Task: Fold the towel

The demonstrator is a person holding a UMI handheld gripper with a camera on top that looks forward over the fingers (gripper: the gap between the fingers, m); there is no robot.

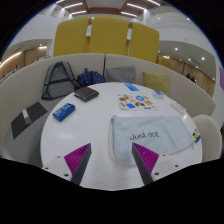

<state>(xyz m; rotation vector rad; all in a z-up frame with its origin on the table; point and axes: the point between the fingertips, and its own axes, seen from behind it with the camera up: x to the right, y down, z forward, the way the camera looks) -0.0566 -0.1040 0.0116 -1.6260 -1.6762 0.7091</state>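
A white towel (pixel 150 133) with dark script lettering lies folded flat on the white round table (pixel 85 130), just ahead of my right finger and a little to the right. My gripper (pixel 111 158) hangs above the table's near edge with its two magenta-padded fingers wide apart. Nothing is between them; only bare table shows in the gap. The right finger's tip (pixel 146 156) overlaps the towel's near edge in the view.
Beyond the towel lie a colourful card (pixel 137 100), a dark notebook (pixel 86 94), a blue box (pixel 64 112) and a dark tablet (pixel 30 117) at the left. Yellow chairs (pixel 105 40) and a bag (pixel 58 76) stand behind the table.
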